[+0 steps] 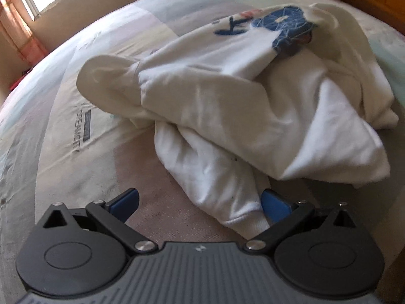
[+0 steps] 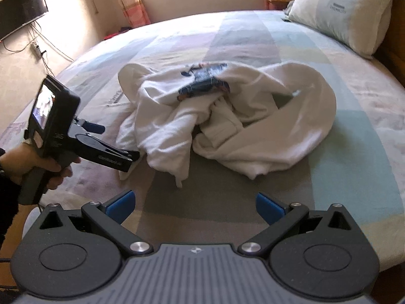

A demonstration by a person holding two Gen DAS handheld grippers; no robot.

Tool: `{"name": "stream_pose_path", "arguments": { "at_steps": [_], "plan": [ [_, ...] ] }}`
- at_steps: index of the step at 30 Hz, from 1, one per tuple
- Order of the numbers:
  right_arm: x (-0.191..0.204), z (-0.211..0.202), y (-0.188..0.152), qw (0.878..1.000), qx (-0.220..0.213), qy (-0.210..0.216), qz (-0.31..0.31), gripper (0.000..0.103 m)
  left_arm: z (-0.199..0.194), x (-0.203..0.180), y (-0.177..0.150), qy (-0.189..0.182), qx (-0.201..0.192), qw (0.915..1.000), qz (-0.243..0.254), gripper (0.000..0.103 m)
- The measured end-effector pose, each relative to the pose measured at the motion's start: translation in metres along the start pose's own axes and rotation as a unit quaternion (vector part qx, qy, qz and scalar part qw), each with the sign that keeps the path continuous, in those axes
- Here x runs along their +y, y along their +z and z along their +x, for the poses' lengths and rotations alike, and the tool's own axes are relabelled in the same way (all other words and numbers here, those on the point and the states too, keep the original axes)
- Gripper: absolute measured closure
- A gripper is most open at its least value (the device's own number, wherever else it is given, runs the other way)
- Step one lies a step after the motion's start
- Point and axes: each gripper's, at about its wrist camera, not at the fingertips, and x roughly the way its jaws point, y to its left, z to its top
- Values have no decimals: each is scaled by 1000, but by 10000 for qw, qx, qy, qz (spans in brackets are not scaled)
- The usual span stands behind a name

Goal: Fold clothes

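Note:
A white sweatshirt (image 1: 227, 106) with a blue print (image 1: 283, 22) lies crumpled in a heap on the bed. My left gripper (image 1: 200, 204) is open, its blue pads wide apart, and a ribbed cuff (image 1: 243, 217) of the sweatshirt lies between them against the right pad. In the right wrist view the same heap (image 2: 227, 116) sits mid-bed, with the left gripper (image 2: 115, 141) held by a hand at its left edge. My right gripper (image 2: 194, 206) is open over bare bedsheet, short of the heap, with nothing between its fingers.
The bed carries a pastel patchwork sheet (image 2: 354, 131). A pillow (image 2: 341, 12) lies at the far right by a wooden headboard (image 2: 397, 50). A window with curtains (image 2: 134, 2) is behind the bed, and a wall television (image 2: 20, 17) with hanging cables at the left.

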Motion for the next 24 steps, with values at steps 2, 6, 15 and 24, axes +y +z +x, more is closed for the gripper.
{"name": "stream_pose_path", "arguments": {
  "at_steps": [2,6,15,24],
  "plan": [
    [3,3,-1,10000,40,-13,-26,0,0,4,1,243,-132,9996,-85,1],
    [8,6,1,9999,52,-46,-118,0,1,24,4,1189,-342,9898,-707,1],
    [23,21,4,9995,217,57,-239,0,1,25,4,121,-436,9948,-913,1],
    [27,25,4,9991,304,31,-292,0,2,2,-3,227,-96,9987,-436,1]
  ]
}}
